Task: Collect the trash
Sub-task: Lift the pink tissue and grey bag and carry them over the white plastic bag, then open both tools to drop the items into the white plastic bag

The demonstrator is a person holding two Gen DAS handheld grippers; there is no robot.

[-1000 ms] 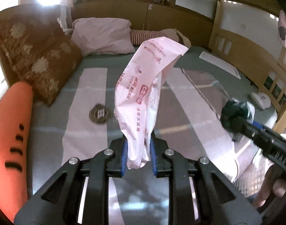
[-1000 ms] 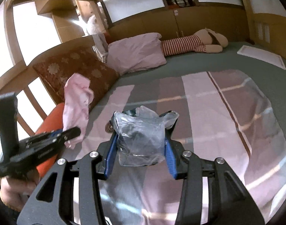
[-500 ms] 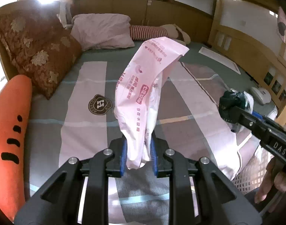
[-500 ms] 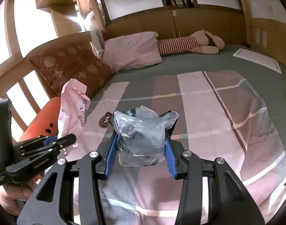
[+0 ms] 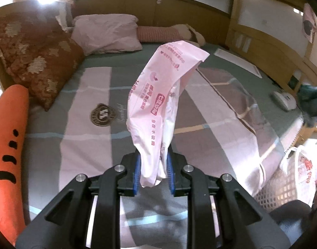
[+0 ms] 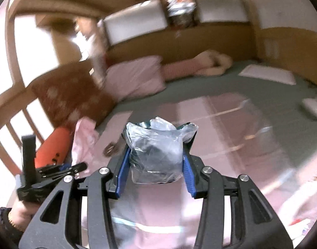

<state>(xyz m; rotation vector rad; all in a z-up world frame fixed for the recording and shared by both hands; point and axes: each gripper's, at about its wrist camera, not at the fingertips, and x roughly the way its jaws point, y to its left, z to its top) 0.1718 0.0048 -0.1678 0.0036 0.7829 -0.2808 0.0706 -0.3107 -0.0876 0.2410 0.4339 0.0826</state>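
Left tool: blue pads pinched nearly together on the bottom end of a pink printed plastic bag, which stands up and flops over above the bed. Right tool: jaws about half apart, clamped on a crumpled clear plastic bag with dark contents, pads pressing both its sides. Both trash items are in hand and off the bed, so the step looks like carry-to-bin. Likely target is the white lattice basket with a white liner bag at the near right, just off the bed edge. My advice: keep both grips firm and bring each tool right over the basket opening before letting go. The pink bag is light and tall, so lower it in rather than dropping it, or it may catch the rim or drift. The clear bag is bulkier, so send it in first or alone. Hard to read: the right wrist view is motion-blurred, so the dark contents can't be identified. The basket is cut off by the frame edge and its opening isn't visible. The left tool in the right view is small and blurred. The round dark emblem looks printed on the bedding, not trash, but I can't be sure.
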